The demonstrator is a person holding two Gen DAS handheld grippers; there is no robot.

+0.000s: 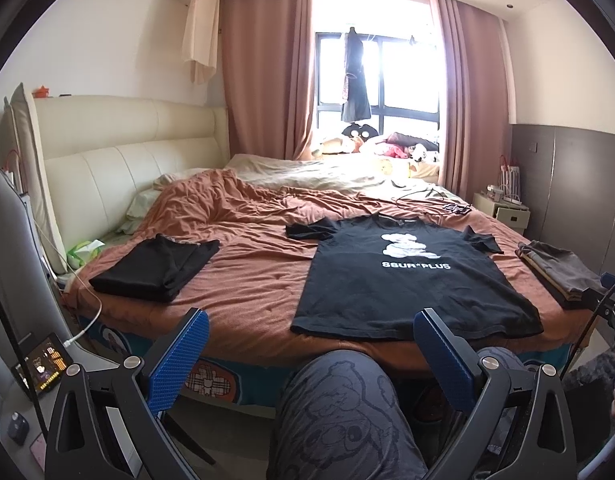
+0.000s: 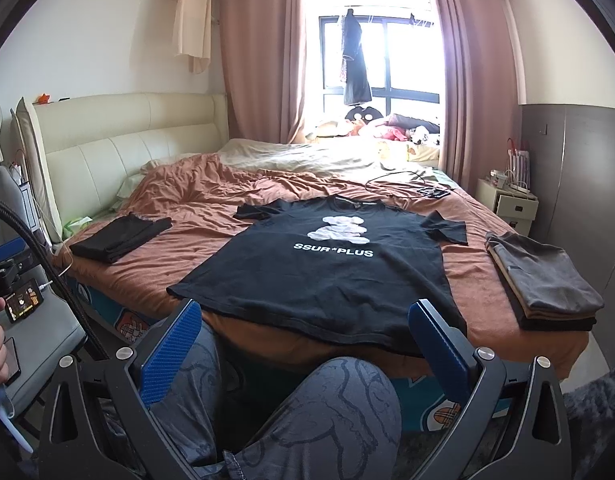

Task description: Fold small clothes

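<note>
A black T-shirt (image 1: 407,276) (image 2: 327,272) with a white bear print lies flat, face up, on the rust-coloured bedspread (image 1: 247,264) (image 2: 195,208), its hem at the near bed edge. My left gripper (image 1: 311,324) is open, held back from the bed above a person's patterned knee (image 1: 335,400), nothing between its blue pads. In the same way my right gripper (image 2: 307,318) stays open and empty just short of the shirt's hem, over a knee (image 2: 339,408). A folded black garment (image 1: 159,268) (image 2: 121,238) rests to the shirt's left. A stack of folded grey and brown clothes (image 1: 559,276) (image 2: 543,280) sits to its right.
A cream headboard (image 1: 119,168) runs along the left. Cables and a small device (image 2: 423,190) lie on the bed beyond the shirt. A phone on a charging cord (image 1: 43,368) sits on a grey chair at left. A white nightstand (image 2: 507,200) stands at right.
</note>
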